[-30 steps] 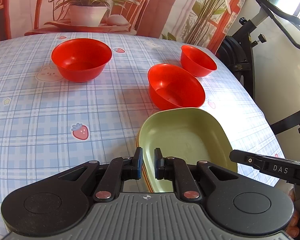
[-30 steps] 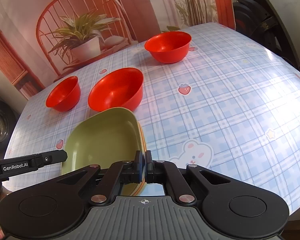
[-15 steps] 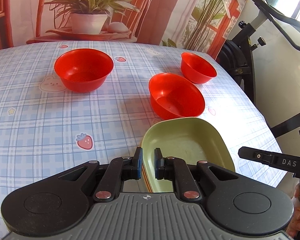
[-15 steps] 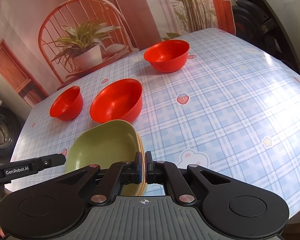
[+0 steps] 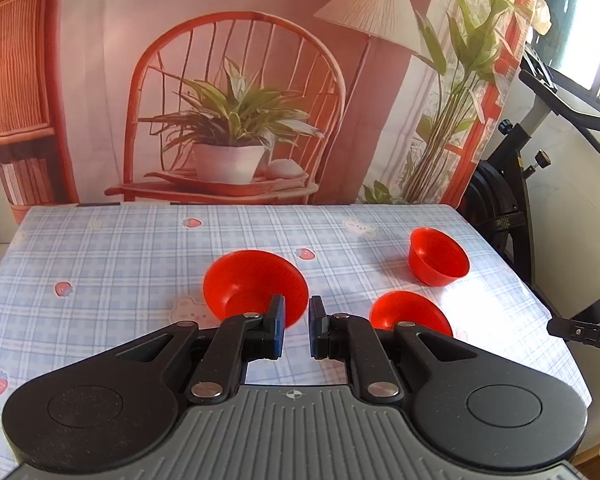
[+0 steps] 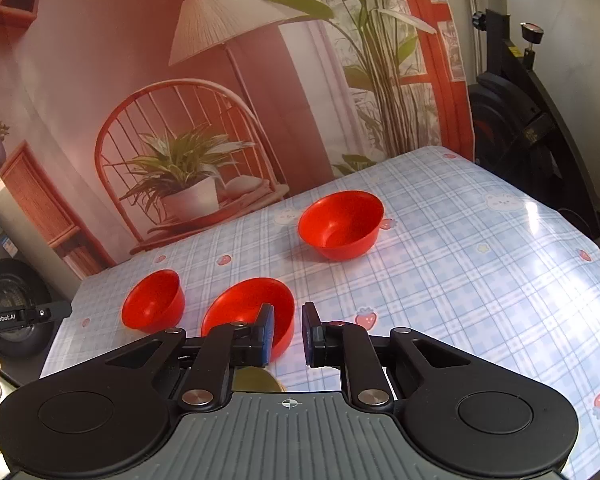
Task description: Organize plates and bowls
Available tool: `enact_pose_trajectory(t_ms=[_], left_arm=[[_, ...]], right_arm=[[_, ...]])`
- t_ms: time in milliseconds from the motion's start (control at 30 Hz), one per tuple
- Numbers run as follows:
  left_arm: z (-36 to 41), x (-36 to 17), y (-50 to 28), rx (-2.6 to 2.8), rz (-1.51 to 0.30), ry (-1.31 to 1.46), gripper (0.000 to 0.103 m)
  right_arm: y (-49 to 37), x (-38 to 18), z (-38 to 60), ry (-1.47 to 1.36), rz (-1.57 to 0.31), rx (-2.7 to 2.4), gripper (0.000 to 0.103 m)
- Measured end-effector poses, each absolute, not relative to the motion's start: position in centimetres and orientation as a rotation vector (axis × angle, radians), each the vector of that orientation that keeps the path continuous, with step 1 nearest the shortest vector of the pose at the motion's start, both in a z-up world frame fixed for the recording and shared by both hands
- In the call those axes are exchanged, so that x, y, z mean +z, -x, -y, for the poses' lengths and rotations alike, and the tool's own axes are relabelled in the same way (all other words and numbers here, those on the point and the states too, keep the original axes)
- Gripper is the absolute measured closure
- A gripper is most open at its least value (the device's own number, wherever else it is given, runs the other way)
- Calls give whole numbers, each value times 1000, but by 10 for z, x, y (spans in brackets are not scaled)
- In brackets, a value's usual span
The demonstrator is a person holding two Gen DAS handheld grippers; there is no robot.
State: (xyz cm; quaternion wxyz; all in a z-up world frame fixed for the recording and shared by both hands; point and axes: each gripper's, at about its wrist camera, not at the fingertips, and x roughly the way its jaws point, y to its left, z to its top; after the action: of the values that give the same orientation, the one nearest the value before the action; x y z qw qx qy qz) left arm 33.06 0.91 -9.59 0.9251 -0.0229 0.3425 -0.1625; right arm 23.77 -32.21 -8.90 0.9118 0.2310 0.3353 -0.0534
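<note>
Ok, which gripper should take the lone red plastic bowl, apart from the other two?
Left, probably. The lone red plastic bowl sits straight ahead of the left gripper, jaws open; from the right gripper it lies farther off, with a nearer red bowl directly in front.

both wrist views look forward, low and near over the table [image 5: 100, 248]; both share three red bowls [image 6: 340, 224].

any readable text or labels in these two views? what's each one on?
"GenRobot.AI": white print on the black bar of the left gripper, at the right wrist view's left edge.
"D": cut off at the frame edge, on the black bar of the right gripper in the left wrist view.
Nothing else legible.
</note>
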Motion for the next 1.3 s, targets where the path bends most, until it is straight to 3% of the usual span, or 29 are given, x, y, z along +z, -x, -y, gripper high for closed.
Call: enact_pose_trajectory(t_ms=[500, 700, 767, 833, 1300], left_arm=[[-59, -51, -394, -304, -602, -14, 89], [-58, -99, -424, -363, -675, 36, 87], [-57, -121, -432, -357, -704, 51, 73], [-58, -141, -439, -342, -729, 69, 68], [-42, -210, -454, -336, -862, 76, 68]], right_arm=[[-330, -50, 264, -396, -709, 11, 85], [-385, -61, 231, -344, -750, 59, 85], [-401, -69, 219, -326, -773, 77, 84], [-419, -81, 205, -294, -796, 88, 82], [-485, -170, 161, -273, -974, 127, 79]])
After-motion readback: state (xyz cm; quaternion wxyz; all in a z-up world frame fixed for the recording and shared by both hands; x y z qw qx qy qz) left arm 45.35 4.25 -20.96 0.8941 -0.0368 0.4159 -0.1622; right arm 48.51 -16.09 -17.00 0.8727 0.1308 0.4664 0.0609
